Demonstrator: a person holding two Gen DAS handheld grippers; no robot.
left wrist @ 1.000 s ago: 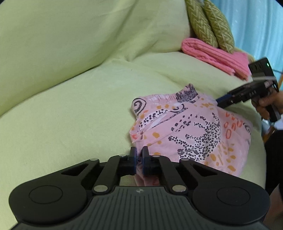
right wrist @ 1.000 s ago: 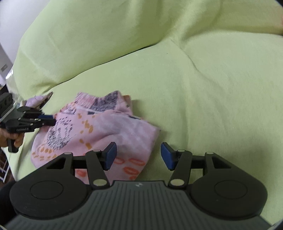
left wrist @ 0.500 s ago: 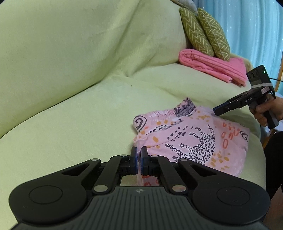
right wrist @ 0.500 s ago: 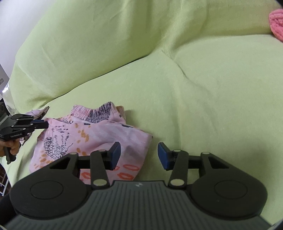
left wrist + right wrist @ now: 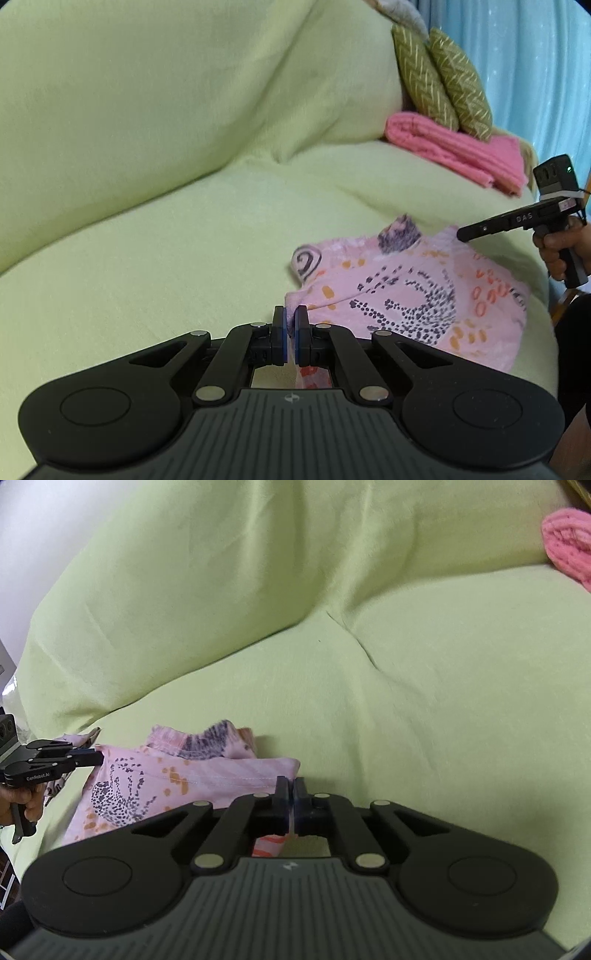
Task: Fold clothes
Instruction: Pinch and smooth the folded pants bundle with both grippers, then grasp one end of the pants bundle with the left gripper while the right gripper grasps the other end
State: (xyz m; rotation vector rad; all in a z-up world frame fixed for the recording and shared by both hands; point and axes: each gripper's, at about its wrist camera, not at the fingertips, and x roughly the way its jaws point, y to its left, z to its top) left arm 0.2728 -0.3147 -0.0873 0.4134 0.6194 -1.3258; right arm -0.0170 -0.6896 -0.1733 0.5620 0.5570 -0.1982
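A pink patterned garment lies loosely folded on the green sofa seat. My left gripper is shut on the garment's near left corner, with pink cloth pinched between its blue pads. In the right wrist view the same garment spreads to the left, and my right gripper is shut on its near right corner. Each view also shows the other gripper: the right gripper in a hand at the garment's far right edge, the left gripper at its far left edge.
A folded pink towel lies at the sofa's far end under two olive cushions; a blue curtain hangs behind. The towel also shows at the upper right. The sofa back rises behind the seat.
The right gripper's jaws have closed from wide apart onto the garment's corner. The left gripper has kept its hold, and the garment has shifted only slightly.
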